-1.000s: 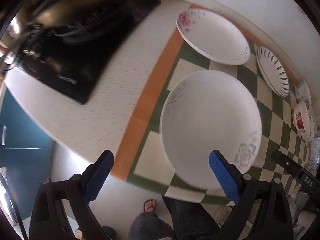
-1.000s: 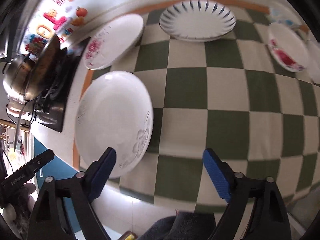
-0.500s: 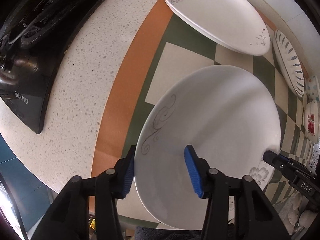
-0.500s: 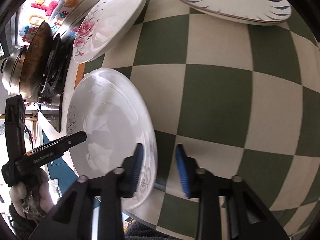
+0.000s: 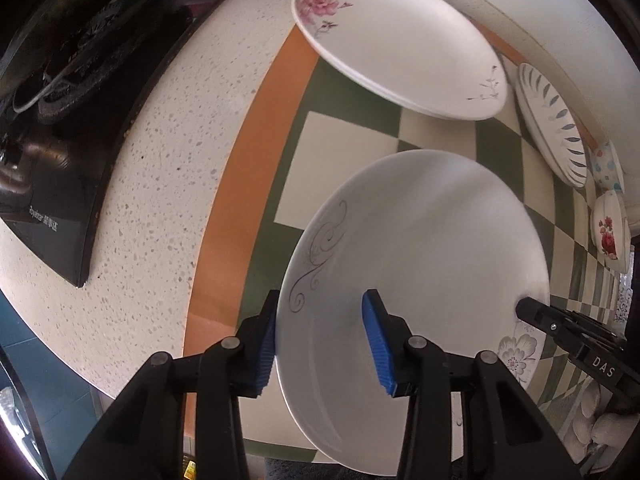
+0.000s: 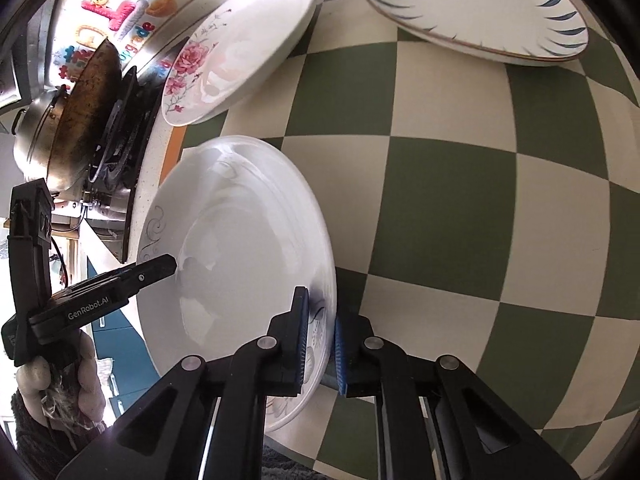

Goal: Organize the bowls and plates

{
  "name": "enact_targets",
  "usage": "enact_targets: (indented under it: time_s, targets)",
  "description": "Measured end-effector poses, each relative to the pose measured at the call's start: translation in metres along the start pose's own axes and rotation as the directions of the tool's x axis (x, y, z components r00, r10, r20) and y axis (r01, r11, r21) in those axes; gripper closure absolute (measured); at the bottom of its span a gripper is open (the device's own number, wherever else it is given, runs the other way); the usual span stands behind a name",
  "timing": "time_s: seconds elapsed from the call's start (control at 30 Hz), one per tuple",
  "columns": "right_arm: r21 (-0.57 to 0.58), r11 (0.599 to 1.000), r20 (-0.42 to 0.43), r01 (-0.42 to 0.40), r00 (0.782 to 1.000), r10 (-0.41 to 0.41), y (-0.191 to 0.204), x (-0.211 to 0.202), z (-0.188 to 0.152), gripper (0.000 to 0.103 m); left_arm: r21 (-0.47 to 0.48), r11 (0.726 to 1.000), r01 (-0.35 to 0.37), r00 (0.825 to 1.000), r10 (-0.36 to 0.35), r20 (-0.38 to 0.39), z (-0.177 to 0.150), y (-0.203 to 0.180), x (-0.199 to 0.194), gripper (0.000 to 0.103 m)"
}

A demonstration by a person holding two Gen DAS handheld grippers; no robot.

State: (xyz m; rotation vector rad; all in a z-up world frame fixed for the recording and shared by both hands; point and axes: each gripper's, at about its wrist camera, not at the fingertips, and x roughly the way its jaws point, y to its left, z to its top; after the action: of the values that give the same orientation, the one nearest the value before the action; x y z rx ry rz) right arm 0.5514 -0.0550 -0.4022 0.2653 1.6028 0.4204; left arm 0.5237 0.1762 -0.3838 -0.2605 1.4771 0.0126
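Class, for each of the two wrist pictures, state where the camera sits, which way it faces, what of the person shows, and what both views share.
Left wrist: on the left gripper, facing along its fingers over the white plate toward the rose plate; a gloved hand shows.
Right wrist: on the right gripper, facing across the checked mat toward the stove; the other hand shows.
Shared: white plate, rose plate, blue-leaf plate.

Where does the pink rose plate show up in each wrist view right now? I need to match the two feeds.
Left wrist: the pink rose plate sits top centre, beyond the held white plate.
Right wrist: it lies upper left, beside the stove, past the same white plate.
Shared landmark: the blue-leaf plate, far right in the left view, top right in the right view.
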Motion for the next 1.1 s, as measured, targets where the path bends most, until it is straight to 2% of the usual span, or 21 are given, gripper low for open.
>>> enact_targets:
  time_s: [0.23, 0.4, 0.77, 1.1]
  targets:
    - [0.016, 1.0, 0.06, -0.005, 0.998, 0.004, -0.014, -0.029, -0.011, 0.09, 0.071, 0.997, -0.006, 0.999, 0.003, 0.033, 0.001, -0.03, -0.023, 0.065]
    - [0.043, 0.999, 0.108, -0.005, 0.994, 0.001, -0.034, -0.057, -0.02, 0.09, 0.137, 0.991, 0.002, 0.999, -0.008, 0.042, -0.005, -0.053, -0.021, 0.065]
    - [0.171, 0.985, 0.193, 0.017, 0.98, -0.051, -0.109, -0.113, -0.054, 0.09, 0.277, 0.959, 0.053, 0.998, -0.056, 0.004, -0.014, -0.131, -0.011, 0.065]
    - [0.251, 0.967, 0.215, 0.046, 0.971, -0.102, -0.167, -0.13, -0.078, 0.09, 0.322, 0.943, 0.081, 0.996, -0.069, -0.049, -0.023, -0.177, 0.017, 0.065]
